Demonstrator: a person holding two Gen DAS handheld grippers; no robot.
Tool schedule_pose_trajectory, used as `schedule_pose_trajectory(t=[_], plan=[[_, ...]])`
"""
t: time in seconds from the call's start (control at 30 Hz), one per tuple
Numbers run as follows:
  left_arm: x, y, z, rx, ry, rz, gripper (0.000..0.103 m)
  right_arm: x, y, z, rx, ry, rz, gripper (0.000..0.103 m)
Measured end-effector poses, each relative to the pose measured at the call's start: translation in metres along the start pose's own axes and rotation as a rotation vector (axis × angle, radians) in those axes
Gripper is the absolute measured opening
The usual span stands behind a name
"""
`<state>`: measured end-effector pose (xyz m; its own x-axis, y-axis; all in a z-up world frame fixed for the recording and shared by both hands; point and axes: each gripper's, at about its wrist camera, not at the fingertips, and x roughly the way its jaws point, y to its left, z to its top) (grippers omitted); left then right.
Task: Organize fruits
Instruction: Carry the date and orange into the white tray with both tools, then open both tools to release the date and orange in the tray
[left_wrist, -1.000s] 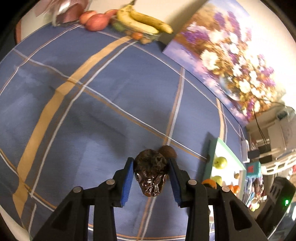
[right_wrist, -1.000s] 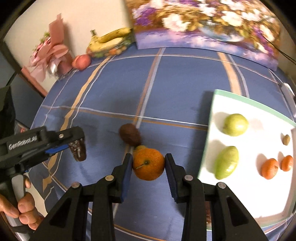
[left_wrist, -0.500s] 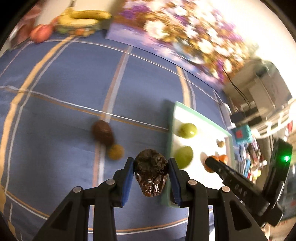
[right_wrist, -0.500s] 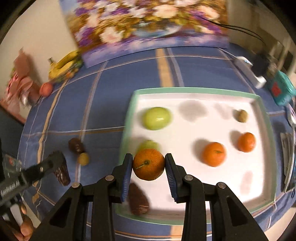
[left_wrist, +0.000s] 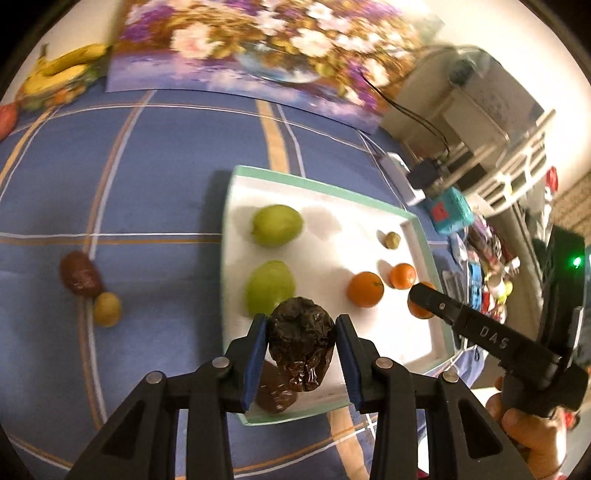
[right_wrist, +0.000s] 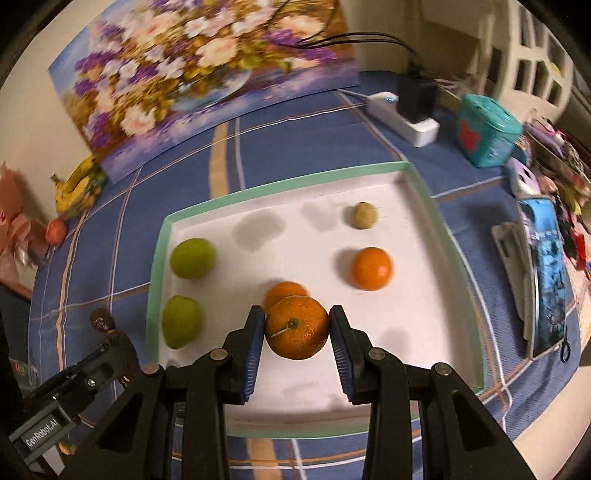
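A: Blue checked cloth (left_wrist: 155, 192) under everything, and a white tray (right_wrist: 295, 181) with a green rim sitting on it. What's the left gripper (left_wrist: 300, 345) got?

B: A dark wrinkled fruit (left_wrist: 301, 347) — a big dried date by the look of it — pinched between the blue pads, jaws narrow. It hangs over the tray's near left corner, and another dark fruit (left_wrist: 275, 391) lies on the tray right under it.

A: And the right gripper (right_wrist: 296, 334)?

B: Closed on an orange (right_wrist: 297, 328), held above the tray's floor, just in front of a second orange (right_wrist: 284, 290).

A: What else is in the tray?

B: Two green fruits (right_wrist: 192, 257) down the left side, a third orange (right_wrist: 371, 268) on the right, and a small tan fruit (right_wrist: 364, 215) behind it.

A: Anything off the tray?

B: Yes — a brown fruit (left_wrist: 80, 274) touching a small yellowish one (left_wrist: 107, 309) on the cloth, well to the left. Bananas (left_wrist: 61, 72) lie far back beside a flower painting (left_wrist: 258, 48).
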<state>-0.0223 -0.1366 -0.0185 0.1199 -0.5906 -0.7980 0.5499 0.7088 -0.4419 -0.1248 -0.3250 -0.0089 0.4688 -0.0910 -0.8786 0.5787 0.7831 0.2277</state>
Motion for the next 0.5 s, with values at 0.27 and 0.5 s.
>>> schedule_pose_trajectory(t=[0.27, 0.5], plan=[[0.020, -0.020, -0.004, 0.080, 0.025, 0.021, 0.039, 0.003, -0.012, -0.001, 0.020, 0.015, -0.018, 0.037], [0.040, -0.012, -0.011, 0.056, 0.096, 0.057, 0.039, 0.029, -0.018, -0.007, 0.024, 0.113, -0.033, 0.037]])
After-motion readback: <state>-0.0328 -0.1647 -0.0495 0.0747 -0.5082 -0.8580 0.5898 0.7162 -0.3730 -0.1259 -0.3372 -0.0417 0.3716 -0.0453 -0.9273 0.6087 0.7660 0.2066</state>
